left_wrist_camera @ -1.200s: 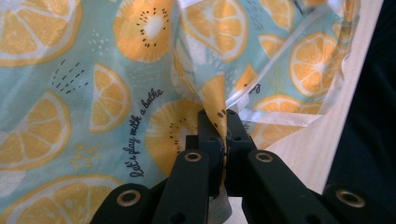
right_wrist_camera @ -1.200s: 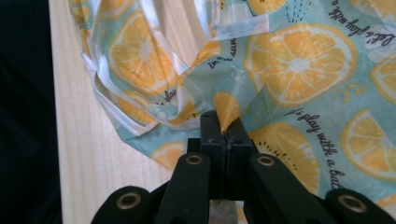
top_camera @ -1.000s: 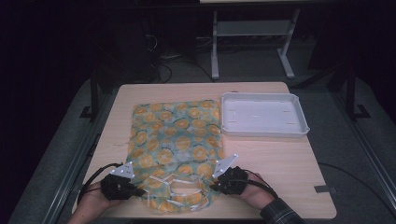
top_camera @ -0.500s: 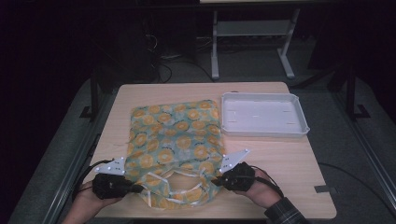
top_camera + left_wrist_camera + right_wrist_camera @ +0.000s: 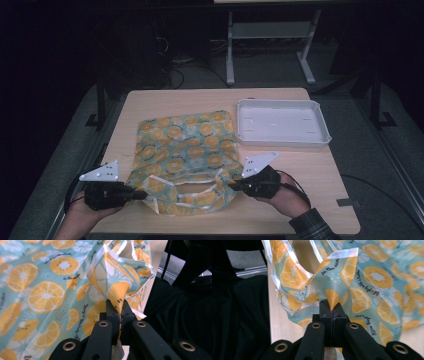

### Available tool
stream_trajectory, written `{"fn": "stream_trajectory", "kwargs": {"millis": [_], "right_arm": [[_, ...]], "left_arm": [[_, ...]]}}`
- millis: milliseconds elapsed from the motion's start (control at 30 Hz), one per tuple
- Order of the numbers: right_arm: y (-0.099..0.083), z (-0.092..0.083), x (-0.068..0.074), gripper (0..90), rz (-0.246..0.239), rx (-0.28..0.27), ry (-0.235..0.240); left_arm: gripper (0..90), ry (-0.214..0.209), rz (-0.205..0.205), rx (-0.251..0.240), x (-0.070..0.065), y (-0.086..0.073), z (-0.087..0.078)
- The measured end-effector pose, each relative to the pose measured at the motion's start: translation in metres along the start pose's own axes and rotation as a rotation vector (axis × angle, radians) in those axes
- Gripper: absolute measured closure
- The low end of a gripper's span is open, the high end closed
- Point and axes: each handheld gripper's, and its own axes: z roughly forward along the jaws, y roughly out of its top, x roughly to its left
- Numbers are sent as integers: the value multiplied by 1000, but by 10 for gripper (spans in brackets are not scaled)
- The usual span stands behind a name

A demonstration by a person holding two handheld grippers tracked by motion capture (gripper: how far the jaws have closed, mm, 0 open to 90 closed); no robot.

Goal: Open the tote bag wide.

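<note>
Both claws, L point(image 5: 141, 192) & R point(image 5: 235, 185), clamped tight on the orange-print cloth's point(image 5: 187, 145) near corners; you've just lifted that edge off the table point(image 5: 310, 170), rest lying flat, so fold fwd next, prob.

Black two-jaw left gripper point(image 5: 141, 193) & right gripper point(image 5: 234, 185), grey triangular top plates w/ holes, brass-ringed screws, plaid sleeve point(image 5: 312, 226).

- On the orange-slice printed bag point(image 5: 50, 292), small black script repeats between the slices; "in the ..." and "with a bottle" can be made out in the left gripper view; the rest is too small.
- In the right gripper view the same script stands turned and upside down; not legible.
</note>
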Motion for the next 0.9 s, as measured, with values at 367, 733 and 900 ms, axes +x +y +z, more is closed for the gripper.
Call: {"fn": "stream_trajectory", "kwargs": {"millis": [367, 733, 900], "right_arm": [[29, -19, -25, 891, -26, -51, -59], [55, -20, -70, 891, 3, -55, -108], [60, -14, -87, 891, 24, -56, -116]], "left_arm": [[889, 41, 4, -70, 8, 35, -17], [889, 73, -34, -139, 52, 61, -18], [889, 100, -52, -146, 68, 66, -15]]}}
